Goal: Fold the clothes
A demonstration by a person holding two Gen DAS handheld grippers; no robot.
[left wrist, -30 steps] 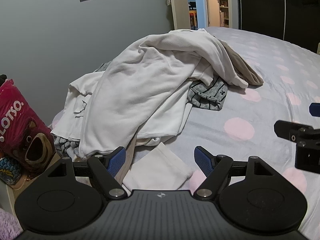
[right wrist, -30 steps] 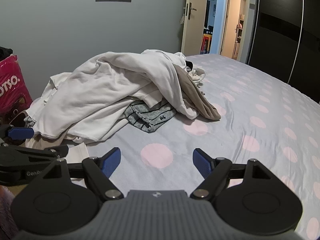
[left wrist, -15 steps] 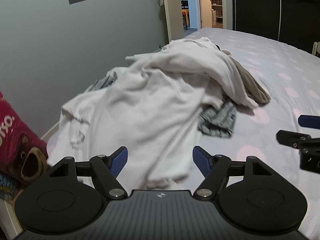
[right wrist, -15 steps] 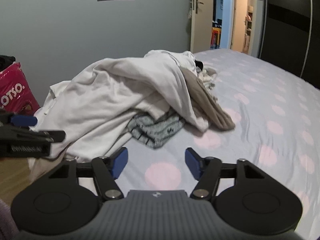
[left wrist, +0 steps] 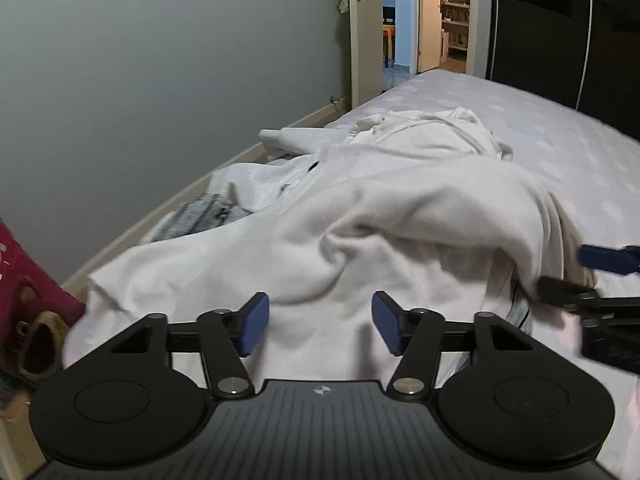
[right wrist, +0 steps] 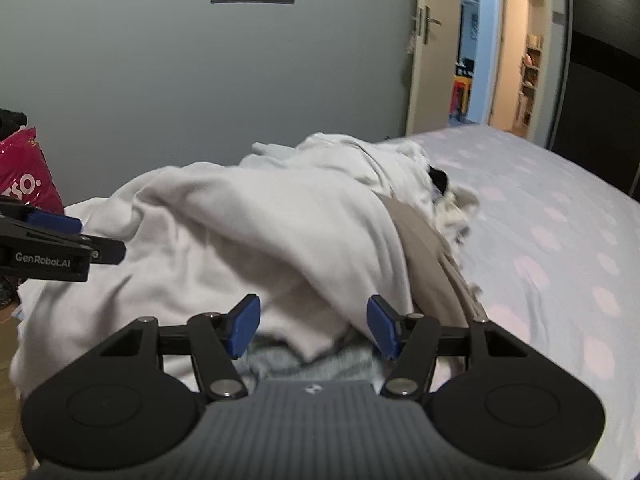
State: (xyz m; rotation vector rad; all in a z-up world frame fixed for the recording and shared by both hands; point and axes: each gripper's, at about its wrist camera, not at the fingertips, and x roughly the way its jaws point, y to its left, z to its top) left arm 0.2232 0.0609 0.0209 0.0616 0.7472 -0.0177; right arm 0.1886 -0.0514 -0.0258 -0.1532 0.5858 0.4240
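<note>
White fleece garment (left wrist: pixel 400 216) is lying crumpled on top of a heap of clothes (right wrist: pixel 304 208) at the bed (right wrist: pixel 560 208) edge nearest the grey wall (left wrist: pixel 160 80). Under it a tan piece (right wrist: pixel 424 240) and a grey patterned piece (left wrist: pixel 200 216) are showing. No folded garment is showing in either view; the whole heap is lying loose and bunched, so as far as the pictures tell, the folding is all left to do for these pieces. Left gripper (left wrist: pixel 320 316) is hovering low over the white fleece, fingers spread wide, gripping nothing. Right gripper (right wrist: pixel 312 324) is sitting at the heap's near side, fingers likewise wide and empty. Pink bag (right wrist: pixel 24 176) is standing beside the bed
</note>
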